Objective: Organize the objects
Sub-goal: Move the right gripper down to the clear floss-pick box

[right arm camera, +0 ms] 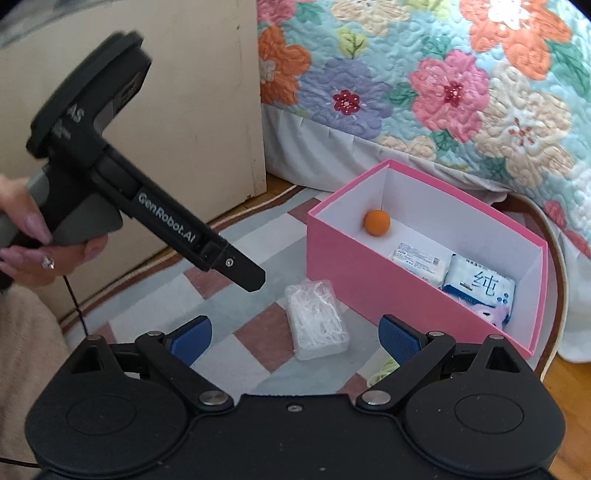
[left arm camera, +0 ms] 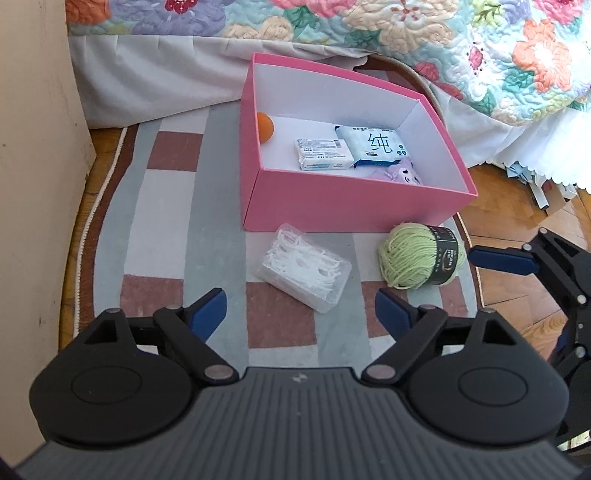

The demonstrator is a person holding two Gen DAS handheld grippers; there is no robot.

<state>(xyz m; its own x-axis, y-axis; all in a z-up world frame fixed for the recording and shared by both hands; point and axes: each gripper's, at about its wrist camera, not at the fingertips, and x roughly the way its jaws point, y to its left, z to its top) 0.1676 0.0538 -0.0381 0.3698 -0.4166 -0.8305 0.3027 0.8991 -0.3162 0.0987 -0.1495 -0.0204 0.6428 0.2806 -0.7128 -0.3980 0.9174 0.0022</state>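
A pink box [left arm camera: 332, 199] [right arm camera: 354, 266] stands open on the rug and holds an orange ball [left arm camera: 265, 126] [right arm camera: 377, 222], two white tissue packs [left arm camera: 323, 154] [right arm camera: 417, 258] and a purple plush [left arm camera: 402, 173]. A clear case of floss picks [left arm camera: 304, 267] [right arm camera: 317, 319] and a green yarn ball [left arm camera: 421, 256] lie on the rug in front of the box. My left gripper [left arm camera: 300, 312] is open and empty, just short of the floss case. My right gripper [right arm camera: 295, 338] is open and empty, above the floss case; the yarn is mostly hidden under its right finger.
A checked oval rug [left arm camera: 166, 229] covers the wooden floor. A bed with a floral quilt [left arm camera: 406, 33] stands behind the box. A beige cabinet [left arm camera: 33, 147] stands at the left. Papers [left arm camera: 546, 192] lie under the bed's edge at the right.
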